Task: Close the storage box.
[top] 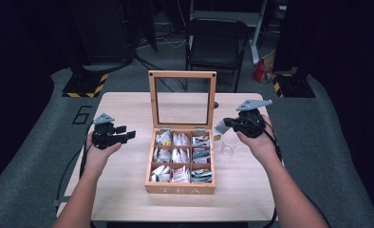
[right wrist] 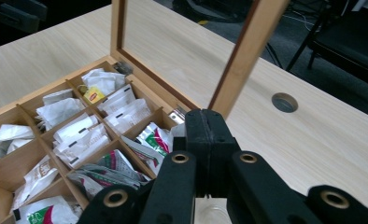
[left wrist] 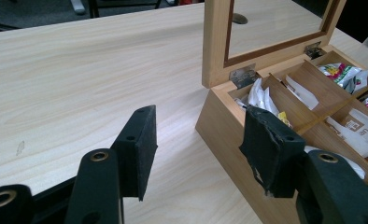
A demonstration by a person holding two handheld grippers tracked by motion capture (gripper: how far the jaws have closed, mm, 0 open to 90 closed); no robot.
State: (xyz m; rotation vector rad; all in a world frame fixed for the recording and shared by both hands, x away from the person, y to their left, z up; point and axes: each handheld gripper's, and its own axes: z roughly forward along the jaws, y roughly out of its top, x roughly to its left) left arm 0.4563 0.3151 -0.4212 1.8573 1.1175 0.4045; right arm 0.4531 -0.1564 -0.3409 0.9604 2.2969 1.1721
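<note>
right tool (top: pixel 226 123) clenched on what looks like a tea bag (top: pixel 219 127), over the cup (top: pixel 229 145) beside the tea box (top: pixel 180 186) | left tool (top: pixel 128 135) released | risk: bag snags rim, tips cup

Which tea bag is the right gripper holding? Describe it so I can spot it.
Start at the wooden tea box mid-table with its glass lid upright. Just right of its back corner, above the clear cup, the right gripper pinches a pale tea bag, the one bag outside the compartments.
</note>
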